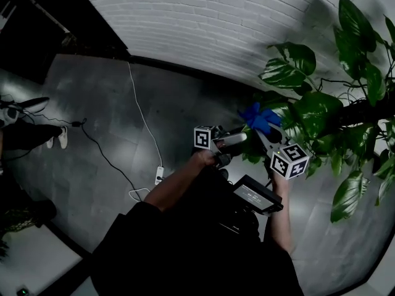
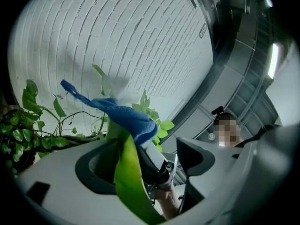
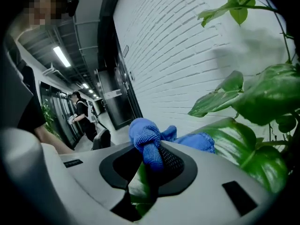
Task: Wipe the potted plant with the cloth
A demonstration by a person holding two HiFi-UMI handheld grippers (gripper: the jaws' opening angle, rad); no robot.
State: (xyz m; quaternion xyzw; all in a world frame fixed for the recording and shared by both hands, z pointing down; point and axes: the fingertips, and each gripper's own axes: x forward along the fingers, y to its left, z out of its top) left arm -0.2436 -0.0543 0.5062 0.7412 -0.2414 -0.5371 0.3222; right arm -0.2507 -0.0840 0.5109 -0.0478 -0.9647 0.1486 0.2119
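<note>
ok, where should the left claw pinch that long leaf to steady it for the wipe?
Pinch the leaf on its bare blade, clear of the cloth, closing across its flat faces. It runs lengthwise between the open left claw, so this end-on approach suits. The blade looks thin, so light pressure is probably best.

Obstacles: we log the potted plant (image 1: 321, 116) crowding the right side with leaves, the white brick wall (image 1: 203, 17) close behind it, and 1 leaf (image 2: 127, 172) lying between the parted jaws of the left gripper (image 2: 150, 146). Free room: we log bare grey floor (image 1: 105, 116) to the left, crossed by 1 white cable (image 1: 144, 122).
</note>
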